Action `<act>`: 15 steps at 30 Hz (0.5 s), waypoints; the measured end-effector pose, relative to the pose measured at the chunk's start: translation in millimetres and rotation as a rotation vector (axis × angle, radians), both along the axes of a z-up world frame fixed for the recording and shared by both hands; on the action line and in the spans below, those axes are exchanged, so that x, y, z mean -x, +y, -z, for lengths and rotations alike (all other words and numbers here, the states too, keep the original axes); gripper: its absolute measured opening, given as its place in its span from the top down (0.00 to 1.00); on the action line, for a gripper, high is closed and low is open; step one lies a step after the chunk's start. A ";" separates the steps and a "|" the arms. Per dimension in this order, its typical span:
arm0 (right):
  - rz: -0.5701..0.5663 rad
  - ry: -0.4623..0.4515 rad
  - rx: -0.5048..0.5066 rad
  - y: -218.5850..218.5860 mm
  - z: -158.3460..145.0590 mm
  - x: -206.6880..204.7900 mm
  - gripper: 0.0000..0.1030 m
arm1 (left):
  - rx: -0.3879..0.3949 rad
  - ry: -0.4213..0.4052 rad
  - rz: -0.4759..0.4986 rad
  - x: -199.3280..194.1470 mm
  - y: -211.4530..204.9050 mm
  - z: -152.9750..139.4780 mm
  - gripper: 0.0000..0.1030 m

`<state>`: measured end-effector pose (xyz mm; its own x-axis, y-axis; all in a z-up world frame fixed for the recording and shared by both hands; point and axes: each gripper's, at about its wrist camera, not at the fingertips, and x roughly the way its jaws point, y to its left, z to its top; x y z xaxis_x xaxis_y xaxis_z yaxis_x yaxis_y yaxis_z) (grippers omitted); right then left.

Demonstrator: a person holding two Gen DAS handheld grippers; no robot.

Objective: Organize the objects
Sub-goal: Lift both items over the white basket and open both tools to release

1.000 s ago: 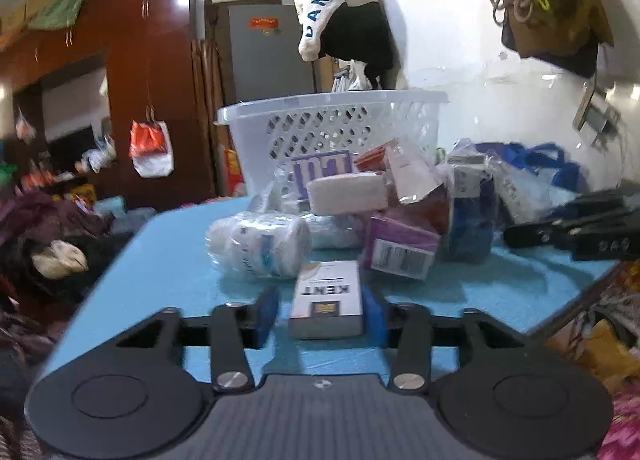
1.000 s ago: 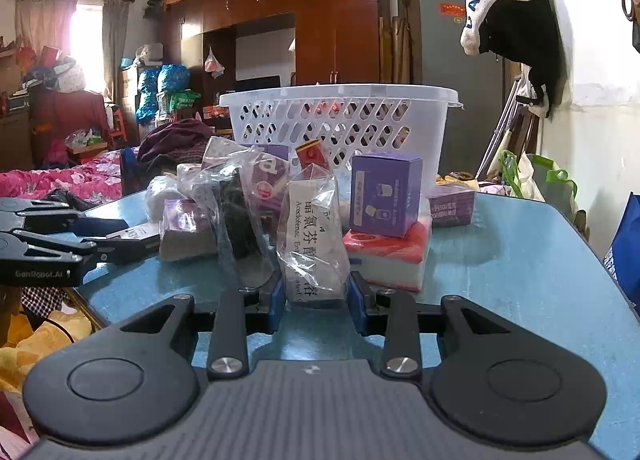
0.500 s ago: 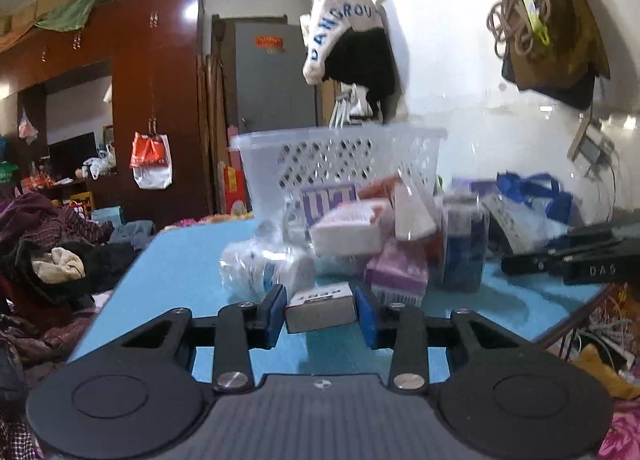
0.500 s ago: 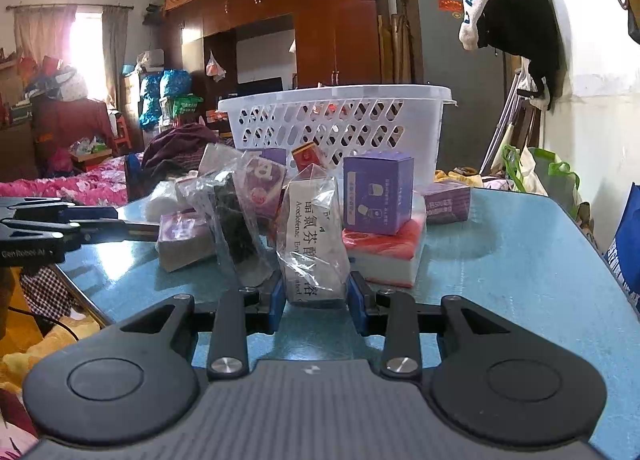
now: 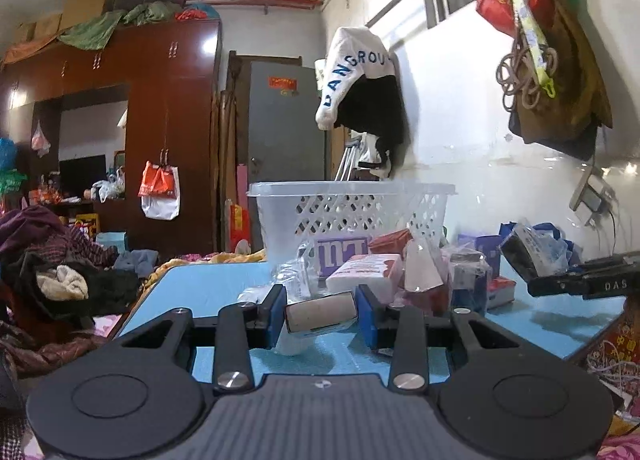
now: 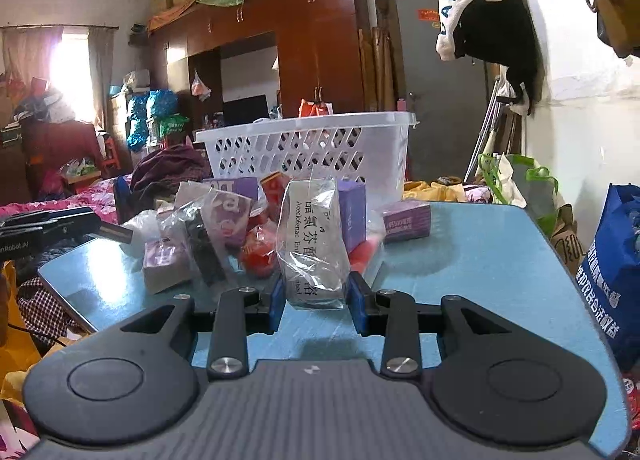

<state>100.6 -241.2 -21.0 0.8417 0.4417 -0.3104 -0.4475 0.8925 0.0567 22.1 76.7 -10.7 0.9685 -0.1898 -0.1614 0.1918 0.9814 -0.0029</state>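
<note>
My left gripper is shut on a white Kent carton and holds it above the blue table. My right gripper is shut on a clear medicine bag with printed label, lifted just off the table. A white slatted basket stands at the table's far end; it also shows in the right wrist view. A heap of boxes and bags lies in front of the basket.
The other gripper shows at the right edge of the left wrist view and at the left edge of the right wrist view. A purple box lies apart on the table. A blue bag stands beside the table's right edge.
My left gripper closed on the Kent carton and raised it off the table. My right gripper lifted the medicine bag slightly and tilted up.
</note>
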 end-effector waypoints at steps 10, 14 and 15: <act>-0.013 -0.001 -0.021 0.4 -4.9 -1.3 0.64 | 0.006 -0.019 0.012 2.4 0.2 -1.4 0.60; -0.021 -0.051 -0.019 3.1 -26.1 -0.3 0.64 | 0.006 -0.045 0.025 -2.6 0.0 -17.4 0.60; -0.021 -0.064 -0.010 5.0 -33.6 -2.2 0.64 | 0.011 -0.051 0.030 -6.4 0.3 -21.9 0.60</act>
<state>102.7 -236.2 12.6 0.8505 0.4622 -0.2512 -0.4688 0.8825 0.0363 28.5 76.9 11.2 0.9693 -0.2200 -0.1095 0.2210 0.9753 -0.0026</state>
